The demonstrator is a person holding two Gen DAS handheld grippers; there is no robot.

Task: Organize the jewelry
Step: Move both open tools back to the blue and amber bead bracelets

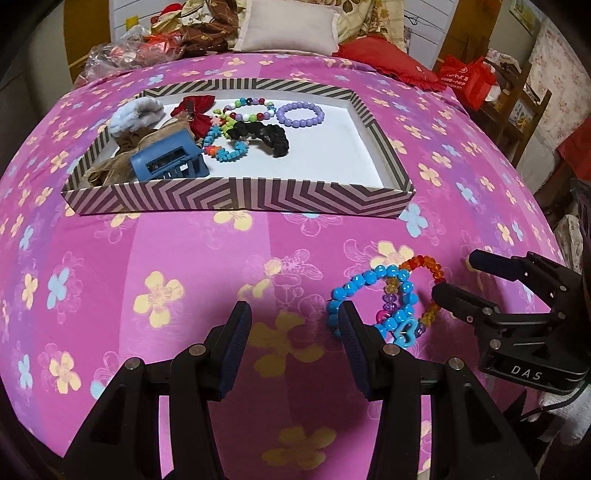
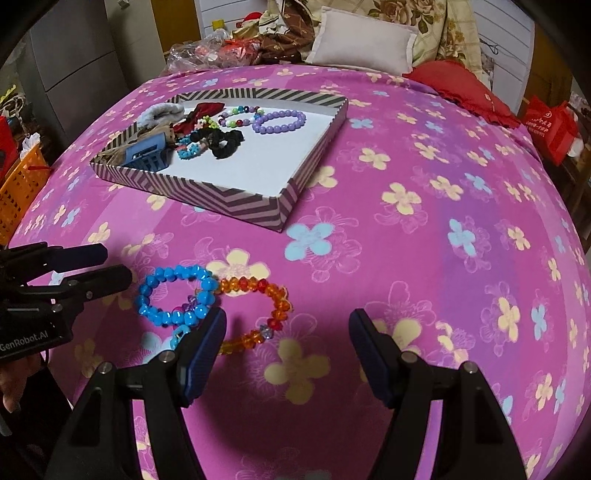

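A blue bead bracelet (image 1: 373, 286) and an orange bead bracelet (image 1: 424, 266) lie touching on the pink flowered bedspread; both show in the right wrist view, blue (image 2: 173, 295) and orange (image 2: 258, 295). My left gripper (image 1: 293, 328) is open and empty, just left of the blue bracelet. My right gripper (image 2: 288, 332) is open and empty, with its left finger (image 2: 207, 339) over the bracelets' near edge. The striped tray (image 1: 236, 199) holds a purple bracelet (image 1: 301, 115), a multicolour bracelet (image 1: 247, 109), a black scrunchie (image 1: 264, 134), a red bow (image 1: 194, 110) and a blue clip (image 1: 168, 158).
The tray also shows in the right wrist view (image 2: 255, 206), far left of centre. Pillows (image 1: 288, 29) and heaped clothes (image 1: 199, 33) line the bed's far end. An orange basket (image 2: 18, 188) stands off the bed's left side, a red bag (image 2: 550, 125) off the right.
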